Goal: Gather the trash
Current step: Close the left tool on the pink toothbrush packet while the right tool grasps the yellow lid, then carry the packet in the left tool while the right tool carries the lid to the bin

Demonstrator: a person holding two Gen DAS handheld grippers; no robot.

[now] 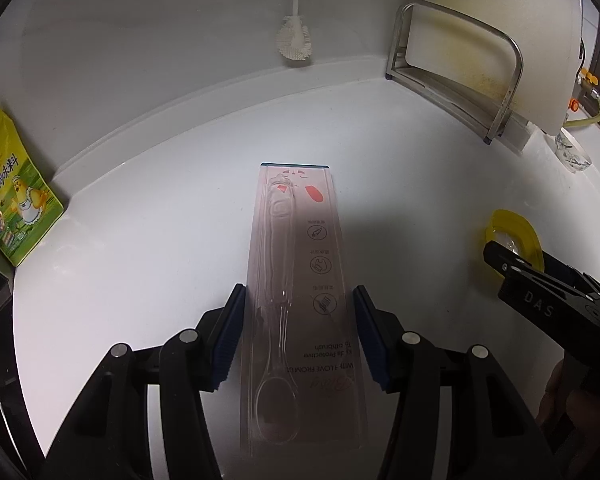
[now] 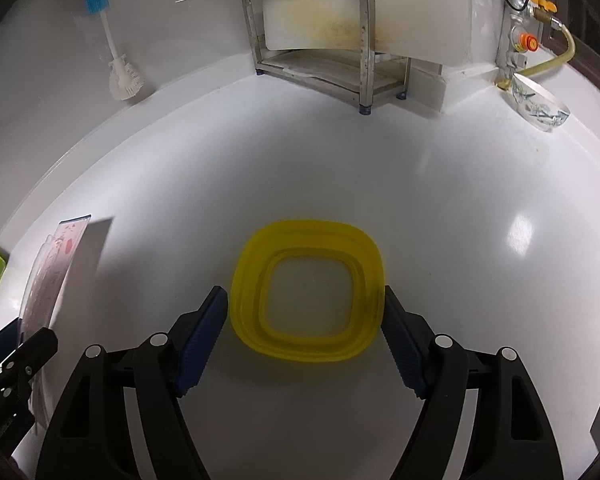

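A long clear plastic toothbrush package (image 1: 300,300) lies on the white counter, running away from me between the blue pads of my open left gripper (image 1: 300,312). The pads stand on either side of it, the left one close to its edge. The package also shows in the right wrist view (image 2: 48,276) at the far left. A yellow square plastic lid (image 2: 306,290) with a clear middle lies flat between the pads of my open right gripper (image 2: 303,308). In the left wrist view the lid (image 1: 512,232) sits at the right under the right gripper's finger.
A yellow-green seasoning bag (image 1: 12,196) leans at the left wall. A white brush (image 1: 294,36) hangs on the back wall. A steel rack holding a white cutting board (image 2: 320,40) stands at the back. A patterned bowl (image 2: 540,104) and a gas valve with hose (image 2: 540,20) are at the back right.
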